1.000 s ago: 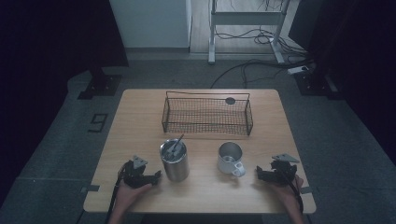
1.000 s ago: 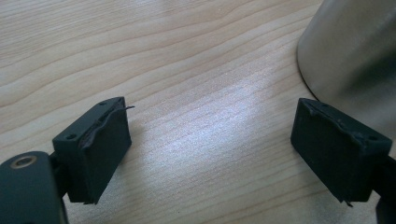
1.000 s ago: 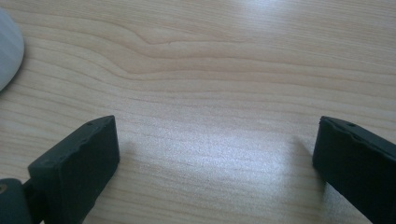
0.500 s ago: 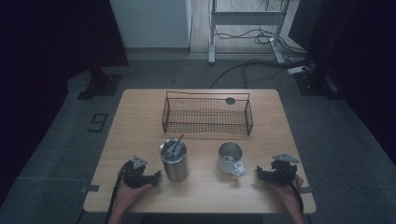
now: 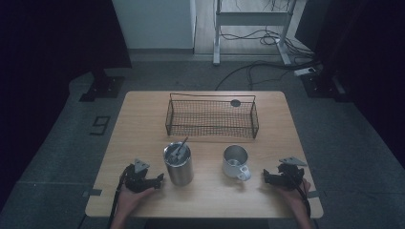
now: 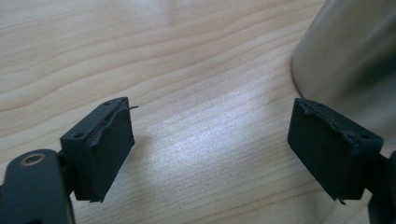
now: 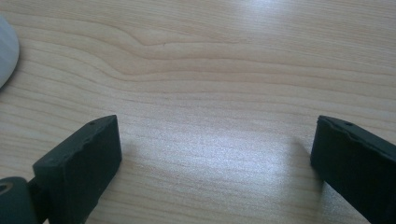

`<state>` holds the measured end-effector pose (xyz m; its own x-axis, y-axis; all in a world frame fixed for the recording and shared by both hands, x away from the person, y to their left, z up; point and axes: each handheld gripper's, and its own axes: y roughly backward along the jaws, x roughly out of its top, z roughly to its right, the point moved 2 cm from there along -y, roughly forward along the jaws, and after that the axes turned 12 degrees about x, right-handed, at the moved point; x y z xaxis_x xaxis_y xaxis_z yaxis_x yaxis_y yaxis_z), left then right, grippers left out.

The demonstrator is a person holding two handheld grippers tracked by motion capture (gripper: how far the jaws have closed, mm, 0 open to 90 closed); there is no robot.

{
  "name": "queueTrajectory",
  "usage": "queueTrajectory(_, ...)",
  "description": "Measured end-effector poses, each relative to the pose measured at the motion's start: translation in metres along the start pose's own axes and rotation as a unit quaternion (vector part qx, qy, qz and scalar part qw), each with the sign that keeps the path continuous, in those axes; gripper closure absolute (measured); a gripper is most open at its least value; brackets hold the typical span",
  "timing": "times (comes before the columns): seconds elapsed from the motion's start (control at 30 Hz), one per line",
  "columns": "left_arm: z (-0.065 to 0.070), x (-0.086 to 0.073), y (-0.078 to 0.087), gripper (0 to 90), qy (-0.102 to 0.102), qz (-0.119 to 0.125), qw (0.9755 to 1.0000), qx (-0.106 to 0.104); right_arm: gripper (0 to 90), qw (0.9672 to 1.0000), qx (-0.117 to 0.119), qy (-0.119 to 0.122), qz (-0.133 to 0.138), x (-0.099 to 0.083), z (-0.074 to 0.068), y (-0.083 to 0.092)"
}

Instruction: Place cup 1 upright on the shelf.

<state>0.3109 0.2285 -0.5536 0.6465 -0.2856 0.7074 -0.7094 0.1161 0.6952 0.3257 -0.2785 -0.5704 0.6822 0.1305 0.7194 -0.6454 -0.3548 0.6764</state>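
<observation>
Left gripper (image 5: 160, 180) gapes beside tumbler (image 5: 179, 165); right gripper (image 5: 265, 177) likewise.

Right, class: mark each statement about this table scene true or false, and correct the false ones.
1. Both grippers are open with nothing between the jaws. True: the left gripper and the right gripper each show bare table between the jaws.
2. The steel tumbler lies on its side. False: it stands upright, with a utensil poking out of it.
3. The mug sits inside the wire basket. False: it stands on the table in front of the basket.
4. The tumbler stands beside the left gripper. True.
5. The right gripper is clamped on the mug's handle. False: it rests apart from the mug, open.
</observation>
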Motion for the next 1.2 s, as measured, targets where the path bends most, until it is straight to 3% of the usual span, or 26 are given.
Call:
queueTrajectory(0.67, -0.010, 0.013, 0.035, 14.6, 0.038, 0.046, 0.9980, -0.023, 2.6, 1.0000, -0.003, -0.002, 0.002, 0.000, 0.002, 0.000)
queueTrajectory(0.93, -0.004, 0.021, 0.054, 14.6, 0.029, 0.073, 0.9964, -0.033, 2.6, 1.0000, -0.004, -0.006, 0.002, 0.000, 0.002, 0.000)
queueTrajectory(1.2, 0.008, 0.027, 0.070, 14.3, 0.013, 0.089, 0.9942, -0.058, 2.6, 1.0000, -0.004, -0.006, 0.002, 0.000, 0.002, 0.000)
